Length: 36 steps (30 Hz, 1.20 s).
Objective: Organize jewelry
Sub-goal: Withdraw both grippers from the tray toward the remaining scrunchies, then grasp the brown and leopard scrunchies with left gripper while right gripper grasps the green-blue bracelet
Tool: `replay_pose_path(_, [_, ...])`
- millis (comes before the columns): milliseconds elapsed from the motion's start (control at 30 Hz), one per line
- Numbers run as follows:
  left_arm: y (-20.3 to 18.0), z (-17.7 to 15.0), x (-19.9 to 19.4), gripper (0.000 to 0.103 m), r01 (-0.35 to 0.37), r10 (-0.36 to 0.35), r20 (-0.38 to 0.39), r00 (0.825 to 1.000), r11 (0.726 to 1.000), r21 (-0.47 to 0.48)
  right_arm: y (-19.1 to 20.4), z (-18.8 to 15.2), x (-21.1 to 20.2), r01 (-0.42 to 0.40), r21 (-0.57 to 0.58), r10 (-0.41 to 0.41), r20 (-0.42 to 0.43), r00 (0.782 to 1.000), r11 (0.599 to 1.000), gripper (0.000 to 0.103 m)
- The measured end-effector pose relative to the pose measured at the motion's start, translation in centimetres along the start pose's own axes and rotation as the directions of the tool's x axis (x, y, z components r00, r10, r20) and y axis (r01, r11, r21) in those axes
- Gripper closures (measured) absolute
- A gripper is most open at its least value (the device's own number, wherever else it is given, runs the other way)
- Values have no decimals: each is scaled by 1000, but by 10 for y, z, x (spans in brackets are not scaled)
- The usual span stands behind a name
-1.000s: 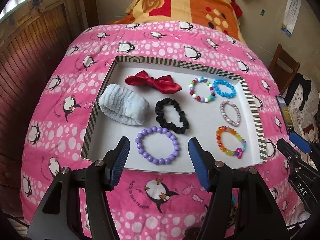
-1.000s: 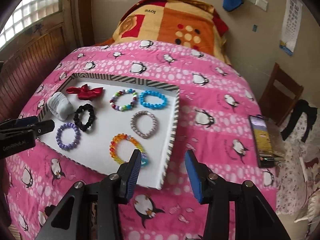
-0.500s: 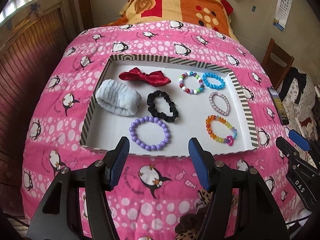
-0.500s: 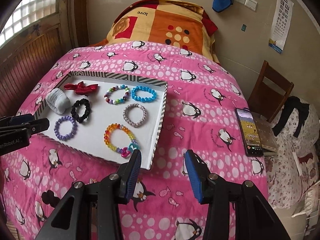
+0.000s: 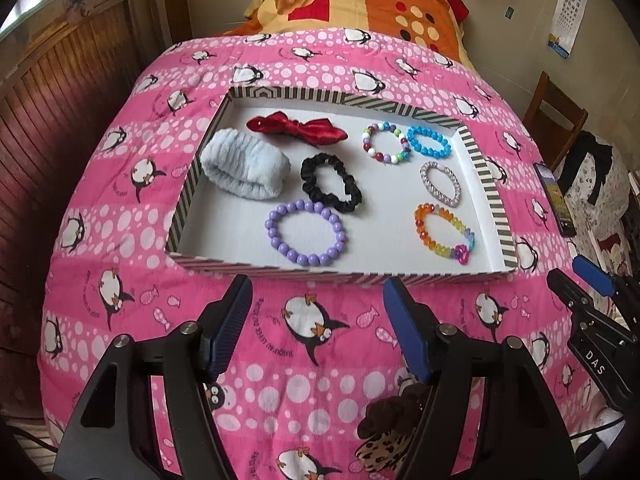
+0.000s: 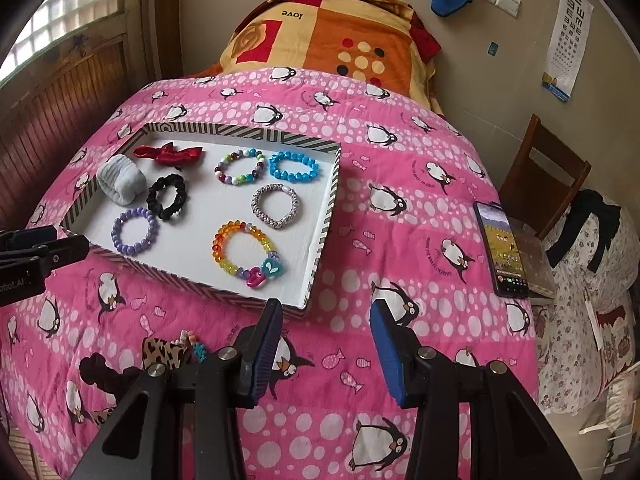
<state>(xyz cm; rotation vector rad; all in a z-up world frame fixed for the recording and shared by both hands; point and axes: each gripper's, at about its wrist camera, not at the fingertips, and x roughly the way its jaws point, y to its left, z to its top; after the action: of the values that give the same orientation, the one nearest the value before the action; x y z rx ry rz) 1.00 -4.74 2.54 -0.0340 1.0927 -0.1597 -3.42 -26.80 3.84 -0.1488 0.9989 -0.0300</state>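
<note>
Between the left tool's (image 5: 316, 312) widening, empty jaws lies bare pink quilt (image 5: 120, 216); the right tool (image 6: 324, 340) hangs partly open, empty. Just beyond, the striped tray (image 5: 496, 208) runs crosswise, holding a purple bracelet (image 5: 306, 233) nearest, rainbow bracelet (image 5: 444, 234) to its right.

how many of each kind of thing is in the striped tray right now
In the striped tray:
beaded bracelets: 4 (purple, multicolour, blue, rainbow with heart charms)
silver woven bracelet: 1
black scrunchie: 1
red bow: 1
light blue fluffy band: 1
total: 8
</note>
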Motion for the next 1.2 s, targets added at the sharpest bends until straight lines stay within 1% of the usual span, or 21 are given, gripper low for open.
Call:
replay_pose_path(267, [3,-8,-3,35,19,-19,-20,1000,1000,6,3,-5,4,-6,-6,6,-20,1000,1000,59])
replay_pose_path(467, [6,-17,-5,35,44,-43,-50,998,999,21,7,-11,5,-6,-18,6,-33,999,1000,59])
replay_pose_path(533, [7,-21,-5,35,59,-57,-64,996,998,23,7,-13,6,-7,-19,7,-39,999,1000,59])
replay_pose_path(600, [10,-25,-5,35,99,-98,-91,991,995,12,6,-16,6,-14,-16,14,-44,999,1000,59])
replay_pose_path(700, [16,-31,-4,35,147,-147,-126,981,989,-11,3,-21,4,-63,-1,63,-48,997,998,59])
replay_pose_path(800, [21,-36,-3,33,169,-170,-144,975,985,-21,3,-30,3,-134,-1,134,-58,989,991,59])
replay_pose_path(833, [22,-38,-2,31,179,-181,-151,972,984,-27,4,-34,3,-162,-3,162,-66,985,987,59])
replay_pose_path(867, [24,-41,0,29,203,-206,-166,964,978,-40,5,-37,4,-182,-3,182,-73,981,983,59])
replay_pose_path(933, [25,-45,4,28,239,-246,-194,950,969,-59,8,-44,7,-234,3,233,-94,968,972,59])
replay_pose_path(1000, [24,-49,7,28,249,-257,-212,943,966,-65,11,-52,13,-291,27,292,-120,949,956,59])
replay_pose_path(1067, [21,-53,9,28,254,-260,-221,940,966,-57,14,-56,17,-316,41,319,-134,938,948,59])
replay_pose_path(1133, [18,-57,10,28,270,-275,-229,934,961,-53,18,-59,20,-324,33,325,-147,934,946,59])
replay_pose_path(1200, [12,-61,11,28,299,-299,-244,922,954,-38,20,-62,23,-330,23,329,-159,931,944,59])
